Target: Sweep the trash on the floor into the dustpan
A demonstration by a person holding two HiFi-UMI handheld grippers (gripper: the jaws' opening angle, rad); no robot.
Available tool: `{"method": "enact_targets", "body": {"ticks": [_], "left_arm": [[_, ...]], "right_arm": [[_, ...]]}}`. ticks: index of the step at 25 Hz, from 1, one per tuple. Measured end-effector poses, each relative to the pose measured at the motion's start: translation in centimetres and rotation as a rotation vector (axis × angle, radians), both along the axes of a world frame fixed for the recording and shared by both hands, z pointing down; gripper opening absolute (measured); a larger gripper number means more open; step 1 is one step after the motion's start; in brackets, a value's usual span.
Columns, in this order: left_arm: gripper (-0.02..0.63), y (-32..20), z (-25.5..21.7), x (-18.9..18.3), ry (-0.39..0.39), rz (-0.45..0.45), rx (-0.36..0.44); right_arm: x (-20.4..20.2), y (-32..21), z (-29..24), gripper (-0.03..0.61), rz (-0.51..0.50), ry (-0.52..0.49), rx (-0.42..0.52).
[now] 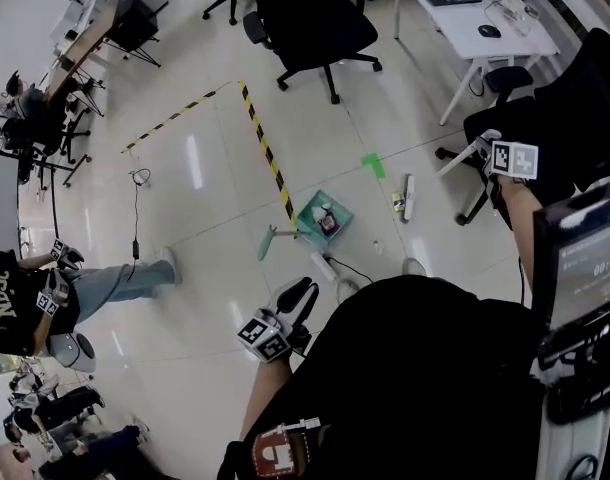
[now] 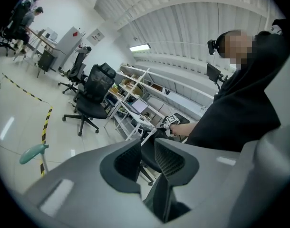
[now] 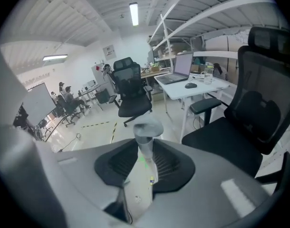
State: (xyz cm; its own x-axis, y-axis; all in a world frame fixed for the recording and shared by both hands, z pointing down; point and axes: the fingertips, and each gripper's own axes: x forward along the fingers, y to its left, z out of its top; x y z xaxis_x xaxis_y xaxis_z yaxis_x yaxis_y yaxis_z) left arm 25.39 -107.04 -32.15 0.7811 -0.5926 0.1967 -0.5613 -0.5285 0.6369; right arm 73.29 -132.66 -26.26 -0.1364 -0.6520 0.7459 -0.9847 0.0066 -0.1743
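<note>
Head view, and the pale tiled floor [image 1: 205,168] fills the picture, crossed by a line of yellow-and-black tape [image 1: 265,148]. Up top, a black office chair [image 1: 315,23] stands near a white desk [image 1: 465,18].

Down to the teal dustpan [image 1: 311,208]: it sits on the floor right at the near end of that tape, and there's trash lying inside it. Its teal handle [image 1: 270,238] reaches off to the left.

Just right of the pan lies a long white object [image 1: 408,196], with a green patch [image 1: 373,165] on the tiles above it.

Now the grippers. The left gripper [image 1: 303,290] hangs low by the wearer's dark top, well short of the pan. The left gripper view has its jaws parted by a narrow gap with nothing between them.

The right gripper [image 1: 485,143] is out to the side by a second chair, and it's clamped on a pale handle [image 1: 457,161]. The right gripper view confirms it, the rounded end of the handle poking out past both jaws.

Smallest of all, a yellow scrap [image 1: 397,203] rests loose on the floor beside the white object.
</note>
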Motion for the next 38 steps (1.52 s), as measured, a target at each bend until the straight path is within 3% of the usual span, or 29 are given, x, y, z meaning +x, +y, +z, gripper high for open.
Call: {"method": "enact_targets", "body": {"ticks": [6, 17, 33, 38], "left_arm": [[0.091, -0.8, -0.5, 0.0, 0.011, -0.046, 0.009], [0.091, 1.3, -1.0, -5.2, -0.001, -0.137, -0.017], [0.091, 6.0, -0.1, -10.3, -0.013, -0.249, -0.029], [0.091, 6.3, -0.1, -11.2, -0.009, -0.252, -0.026]], "right_arm": [[-4.1, -4.1, 0.4, 0.101, -0.004, -0.088, 0.024], [-13.7, -9.2, 0.8, 0.109, -0.035, -0.183, 0.069], [-28.8, -10.6, 1.3, 0.114, -0.205, -0.326, 0.125], [-31.5, -10.5, 0.0, 0.114, -0.241, -0.376, 0.15]]}}
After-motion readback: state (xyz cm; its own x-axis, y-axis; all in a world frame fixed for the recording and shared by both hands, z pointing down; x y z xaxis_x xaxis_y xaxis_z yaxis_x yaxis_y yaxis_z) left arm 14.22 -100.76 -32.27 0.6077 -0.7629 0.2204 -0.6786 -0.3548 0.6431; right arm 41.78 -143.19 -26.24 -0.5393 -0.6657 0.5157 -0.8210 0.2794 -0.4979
